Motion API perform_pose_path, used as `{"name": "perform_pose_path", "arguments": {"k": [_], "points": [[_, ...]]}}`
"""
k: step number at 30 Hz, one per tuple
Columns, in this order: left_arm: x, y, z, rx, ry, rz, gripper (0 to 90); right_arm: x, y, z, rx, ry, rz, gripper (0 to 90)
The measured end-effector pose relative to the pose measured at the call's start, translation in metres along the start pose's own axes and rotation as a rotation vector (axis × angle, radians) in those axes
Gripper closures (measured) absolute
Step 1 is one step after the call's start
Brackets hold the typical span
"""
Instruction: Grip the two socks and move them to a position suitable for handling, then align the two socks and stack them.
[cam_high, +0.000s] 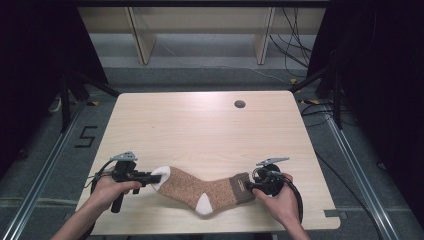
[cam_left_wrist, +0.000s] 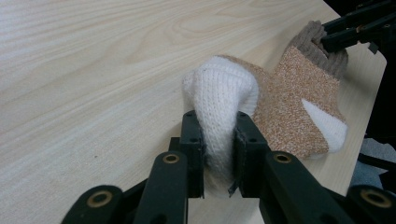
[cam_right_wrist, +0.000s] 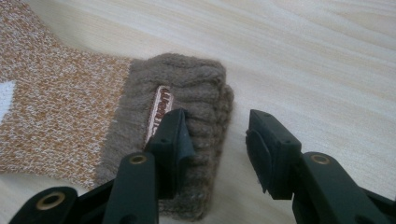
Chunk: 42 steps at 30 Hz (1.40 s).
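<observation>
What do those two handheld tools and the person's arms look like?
Each gripper, left and right, is black, with a pistol-style handle, a grey three-cornered plate on top and a black cable trailing off. The fingers are black linked bars with brass-coloured pivots and blocky pads. The forearms are bare, no sleeves showing.

High view overhead, facing forward-down; tool views close, low; all share sock (cam_high: 200, 187).

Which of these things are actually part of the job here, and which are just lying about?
In the job:
sock
left gripper, shut on its white toe
right gripper, open at the brown cuff

Just there:
table
cables on the floor
</observation>
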<state>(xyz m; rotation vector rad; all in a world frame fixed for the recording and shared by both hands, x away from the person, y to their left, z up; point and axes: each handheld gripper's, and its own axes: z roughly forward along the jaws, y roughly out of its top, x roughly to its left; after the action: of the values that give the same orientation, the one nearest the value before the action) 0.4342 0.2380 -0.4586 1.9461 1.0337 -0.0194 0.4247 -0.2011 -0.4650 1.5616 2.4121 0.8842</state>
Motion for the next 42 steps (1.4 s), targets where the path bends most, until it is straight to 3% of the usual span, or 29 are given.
{"name": "perform_pose_path", "arguments": {"k": [4, 6, 8, 9, 10, 13, 15, 17, 18, 19, 21, 22, 23, 26, 29, 42], "points": [[-0.001, 0.003, -0.001, -0.021, -0.014, -0.002, 76.3, 0.001, 0.0, -0.001, -0.001, 0.007, 0.03, 55.5], [0.0, 0.003, -0.001, -0.017, -0.018, -0.004, 76.3, -0.001, 0.001, -0.005, -0.008, 0.003, 0.016, 54.4], [-0.001, 0.004, -0.001, -0.01, 0.0, -0.006, 76.3, 0.0, 0.002, -0.008, -0.025, 0.003, 0.027, 53.8], [-0.001, 0.004, -0.002, -0.005, 0.006, -0.003, 76.3, 0.002, 0.002, -0.01, -0.021, 0.01, 0.066, 53.8], [0.0, 0.004, -0.001, -0.017, -0.003, -0.002, 76.3, -0.001, 0.002, -0.012, -0.033, 0.003, 0.035, 54.3], [0.0, 0.004, -0.003, -0.028, 0.02, -0.008, 76.3, -0.003, 0.0, -0.015, -0.03, 0.009, 0.056, 61.6], [0.001, 0.002, -0.003, -0.032, 0.013, -0.024, 76.3, -0.003, -0.002, -0.012, -0.026, 0.026, 0.079, 67.0], [0.0, 0.002, -0.004, -0.032, 0.018, -0.025, 76.3, -0.003, -0.004, -0.01, 0.002, 0.019, 0.051, 70.7], [0.0, 0.002, -0.004, -0.046, 0.022, -0.024, 76.3, 0.001, -0.004, -0.01, 0.002, 0.026, 0.091, 72.2], [0.0, 0.003, -0.005, -0.041, 0.03, -0.024, 76.3, 0.0, -0.004, -0.008, -0.006, 0.019, 0.053, 73.1], [0.001, 0.003, -0.006, -0.04, 0.033, -0.023, 76.3, 0.0, -0.003, -0.005, 0.0, 0.019, 0.046, 73.3], [0.002, 0.003, -0.007, -0.038, 0.032, -0.021, 76.3, 0.002, -0.003, -0.004, -0.008, 0.025, 0.068, 73.3], [0.003, 0.003, -0.006, -0.045, 0.035, -0.024, 76.3, 0.001, -0.003, -0.004, 0.005, 0.03, 0.044, 73.3], [0.006, 0.001, -0.007, -0.044, 0.037, -0.033, 76.3, 0.002, -0.002, -0.003, 0.003, 0.028, 0.04, 72.7], [0.007, 0.001, -0.007, -0.036, 0.042, -0.035, 76.3, 0.002, -0.002, -0.002, 0.0, 0.039, 0.056, 71.8], [0.008, 0.009, -0.015, -0.047, 0.055, -0.024, 76.3, 0.007, 0.001, 0.002, 0.001, 0.047, 0.043, 70.6]]}}
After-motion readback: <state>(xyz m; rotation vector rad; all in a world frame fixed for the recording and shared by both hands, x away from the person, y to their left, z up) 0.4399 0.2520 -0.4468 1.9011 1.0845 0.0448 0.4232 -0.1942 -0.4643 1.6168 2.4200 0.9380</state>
